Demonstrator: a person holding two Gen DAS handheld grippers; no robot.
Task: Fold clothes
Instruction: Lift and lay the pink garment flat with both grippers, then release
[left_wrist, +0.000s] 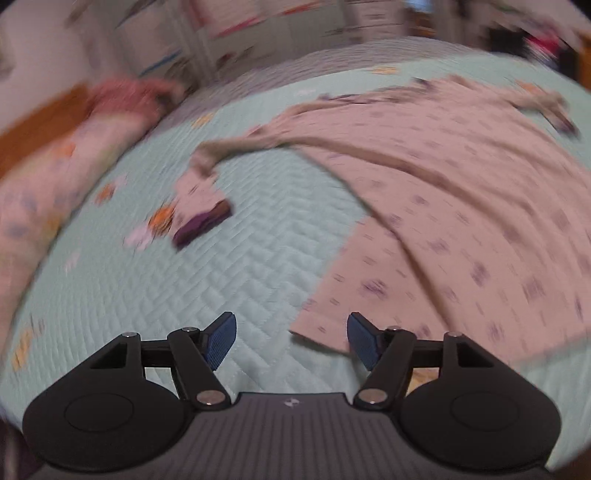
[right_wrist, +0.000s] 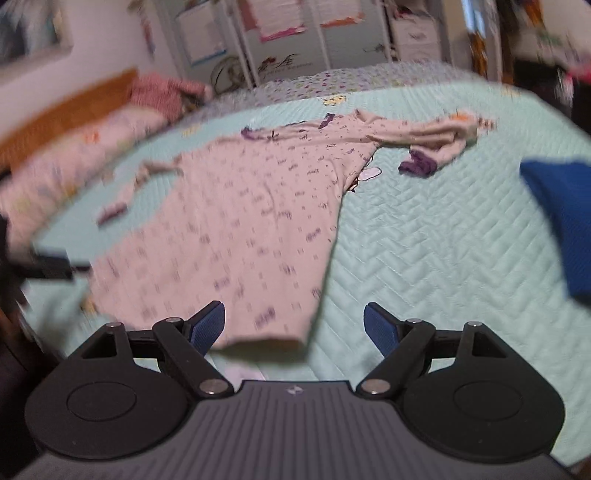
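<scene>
Both grippers (left_wrist: 290, 339) (right_wrist: 293, 328) agape, nightshirt (right_wrist: 236, 221) lengthwise, collar far.

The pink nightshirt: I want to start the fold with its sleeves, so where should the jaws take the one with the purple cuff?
Grip the sleeve just above its purple cuff, coming down from above. It lies bent and loose on the quilt, away from the nightshirt body, so the left gripper, jaws open, can pinch it alone.

Left hand-held gripper (left_wrist: 291, 338) and right hand-held gripper (right_wrist: 294, 328), both wide apart, empty.
</scene>
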